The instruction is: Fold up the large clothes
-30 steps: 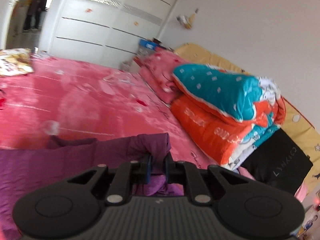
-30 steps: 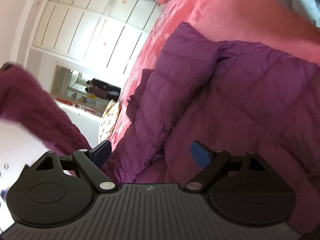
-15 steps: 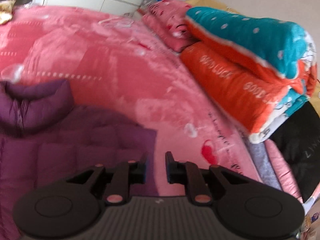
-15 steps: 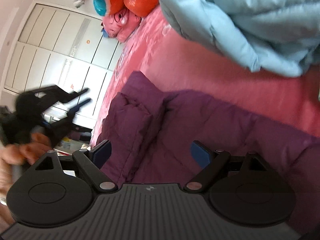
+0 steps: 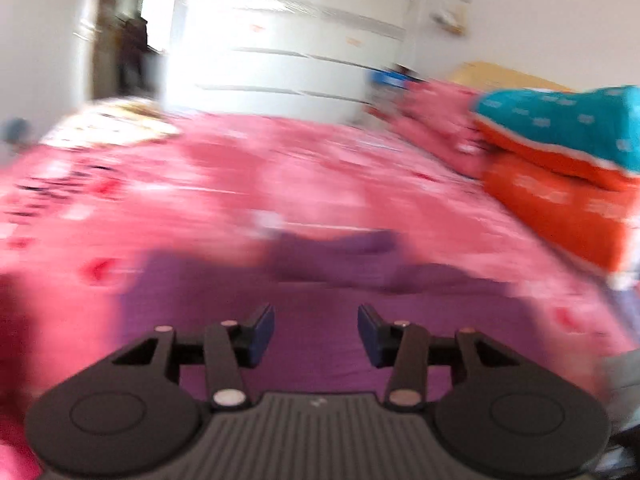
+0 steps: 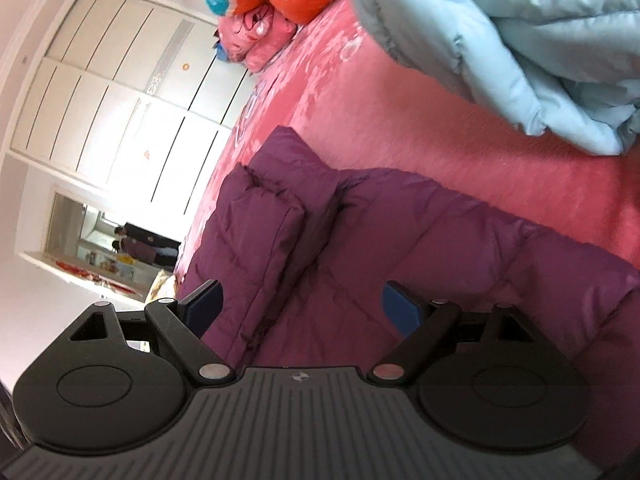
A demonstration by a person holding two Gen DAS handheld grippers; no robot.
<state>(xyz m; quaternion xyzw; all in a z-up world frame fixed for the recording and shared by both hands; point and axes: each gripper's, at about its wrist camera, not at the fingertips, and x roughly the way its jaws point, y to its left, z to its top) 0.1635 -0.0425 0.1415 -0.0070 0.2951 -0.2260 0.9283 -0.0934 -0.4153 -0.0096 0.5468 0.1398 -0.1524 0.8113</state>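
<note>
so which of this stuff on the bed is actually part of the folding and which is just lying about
Part of the job:
- purple padded jacket

Just lying about:
- light blue quilted garment
- teal and orange folded quilt
- pink pillow

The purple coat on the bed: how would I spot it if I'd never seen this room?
Start at the big pink bedspread that covers the bed. Near its front edge, just ahead of both grippers, lies the purple coat, puffy and quilted, one panel folded over on itself. The light blue quilted garment heaped beyond it is pale; the coat is the only dark purple thing there.
</note>
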